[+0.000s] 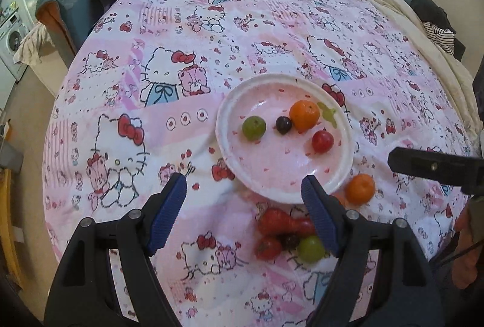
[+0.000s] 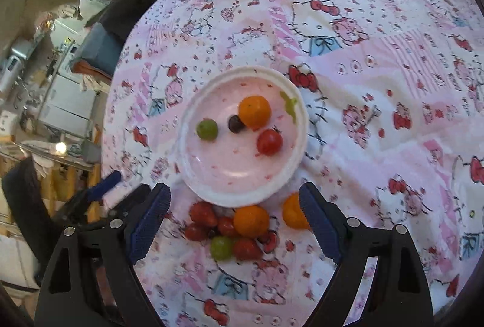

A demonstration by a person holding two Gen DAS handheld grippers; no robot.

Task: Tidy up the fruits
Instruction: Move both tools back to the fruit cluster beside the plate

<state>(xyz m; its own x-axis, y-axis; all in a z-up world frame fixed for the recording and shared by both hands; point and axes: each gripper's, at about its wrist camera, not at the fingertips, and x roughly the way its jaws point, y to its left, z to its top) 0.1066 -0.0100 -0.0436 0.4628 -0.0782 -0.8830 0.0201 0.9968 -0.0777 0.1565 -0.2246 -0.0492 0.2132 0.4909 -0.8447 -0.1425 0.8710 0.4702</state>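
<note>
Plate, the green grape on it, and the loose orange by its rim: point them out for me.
plate (image 1: 225,127), left wrist view, bare left rim
green grape (image 1: 253,127), left wrist view, middle of the fruit
loose orange (image 1: 360,188), left wrist view, middle of the fruit

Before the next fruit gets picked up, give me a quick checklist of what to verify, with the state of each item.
1. Left tool open and empty: ok.
2. Right tool open and empty: ok.
3. Plate has free room beside its four fruits: ok.
4. Loose pile reachable near the plate, including green grape and orange: ok.
5. Second orange unobstructed: not ok, partly hidden behind the right tool's finger.
6. Which fruit is targeted next: cannot tell.
</note>
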